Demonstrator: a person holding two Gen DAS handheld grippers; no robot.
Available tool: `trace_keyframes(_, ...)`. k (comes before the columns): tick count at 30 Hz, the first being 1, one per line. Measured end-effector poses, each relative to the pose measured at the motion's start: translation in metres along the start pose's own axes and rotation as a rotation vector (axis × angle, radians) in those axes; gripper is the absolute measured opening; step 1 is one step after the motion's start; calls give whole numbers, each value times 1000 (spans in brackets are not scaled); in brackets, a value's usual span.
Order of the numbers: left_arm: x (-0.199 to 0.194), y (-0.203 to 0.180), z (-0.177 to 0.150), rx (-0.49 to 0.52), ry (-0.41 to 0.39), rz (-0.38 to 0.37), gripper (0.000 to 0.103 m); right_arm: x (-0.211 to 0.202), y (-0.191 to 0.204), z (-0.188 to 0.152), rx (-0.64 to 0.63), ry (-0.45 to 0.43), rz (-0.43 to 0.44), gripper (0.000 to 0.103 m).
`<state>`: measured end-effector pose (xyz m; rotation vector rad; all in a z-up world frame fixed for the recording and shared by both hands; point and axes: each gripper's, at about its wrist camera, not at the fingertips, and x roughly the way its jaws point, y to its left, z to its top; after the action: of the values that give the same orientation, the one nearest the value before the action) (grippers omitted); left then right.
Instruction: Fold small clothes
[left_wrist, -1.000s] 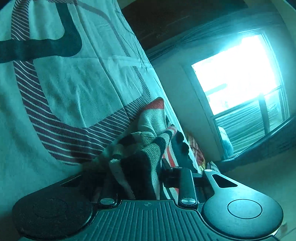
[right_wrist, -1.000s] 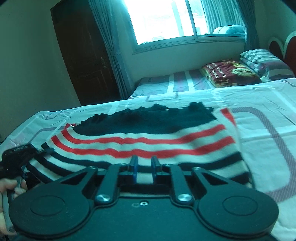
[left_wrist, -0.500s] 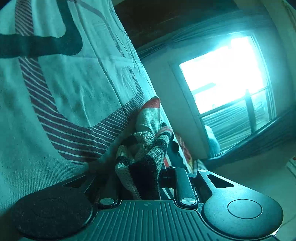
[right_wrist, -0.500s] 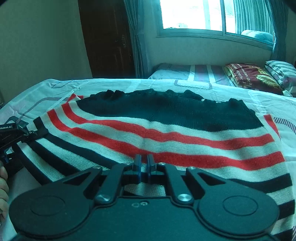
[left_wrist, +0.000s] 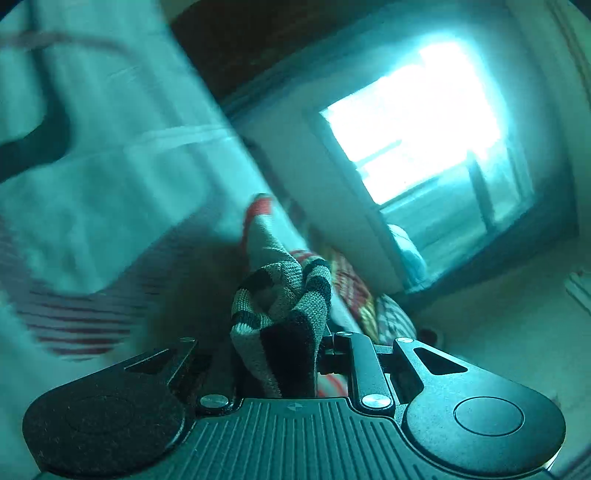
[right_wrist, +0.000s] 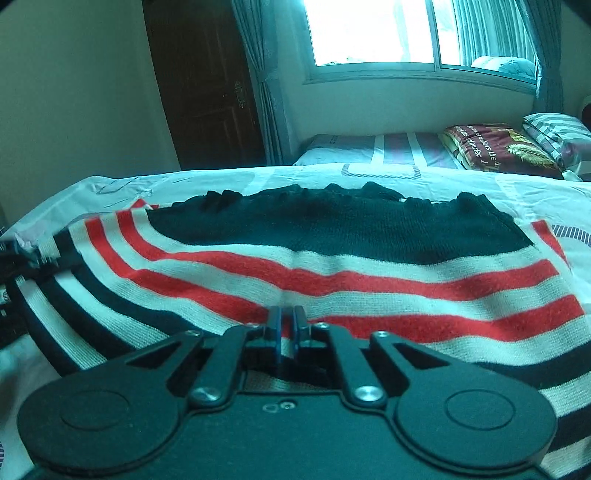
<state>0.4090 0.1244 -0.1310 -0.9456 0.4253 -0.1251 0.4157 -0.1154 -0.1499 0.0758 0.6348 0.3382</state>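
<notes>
**Both fingers pinched on the striped sweater**

My left gripper (left_wrist: 280, 343) is clamped on a bunched fold of the striped sweater (left_wrist: 284, 295); the knit rises in a twisted clump straight out from between my fingers, black and cream bands nearest me, a red band at the far tip. That view is tilted and blurred, with the bed sheet (left_wrist: 110, 184) filling the left side and the window (left_wrist: 417, 122) on the right.

My right gripper (right_wrist: 287, 325) has its fingers (right_wrist: 274, 325) drawn nearly together, nipping the near hem of the same sweater. From here the sweater lies spread across the bed, its black upper part toward the far edge, red and cream stripes in the middle, black and cream stripes along the near edge. The left end of it is gathered up at the bed's left edge. Pillows (right_wrist: 506, 147) lie on a second bed (right_wrist: 369, 151) under the window, beside a dark door (right_wrist: 207, 81).
</notes>
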Motion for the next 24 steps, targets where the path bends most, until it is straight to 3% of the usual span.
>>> trace_keyframes(3,14,-60,6,139,39,-56,18,0,-10,2,87,3,31,5)
trace_keyframes(5,27,-104,0,239,83,-81,18,-10,-32,6,250,-3,77,5)
trace_keyframes(7,46,-144,-15,338,137,-85,18,-39,-71,5,453,-89,77,16)
trace_keyframes(11,97,-205,-78,513,289,-84,18,-101,-144,-2,630,-188,50,24)
trace_keyframes(14,149,-221,-147,601,500,-31,19,-137,-188,-11,718,-209,24,36)
trace_keyframes(15,163,-224,-172,669,579,7,26,-147,-199,-14,739,-214,12,43)
trace_keyframes(17,151,-243,-195,834,563,-2,52,-162,-215,-19,770,-214,6,57)
trace_keyframes(18,140,-250,-191,841,575,-47,72,-168,-220,-22,780,-219,18,64)
trace_keyframes(21,88,-255,-143,724,498,-170,73,-175,-224,-26,810,-215,110,66)
trace_keyframes(23,70,-237,-108,674,417,-138,73,-166,-220,-26,820,-180,190,66)
trace_keyframes(24,69,-221,-90,676,374,-69,73,-157,-216,-26,835,-140,241,68)
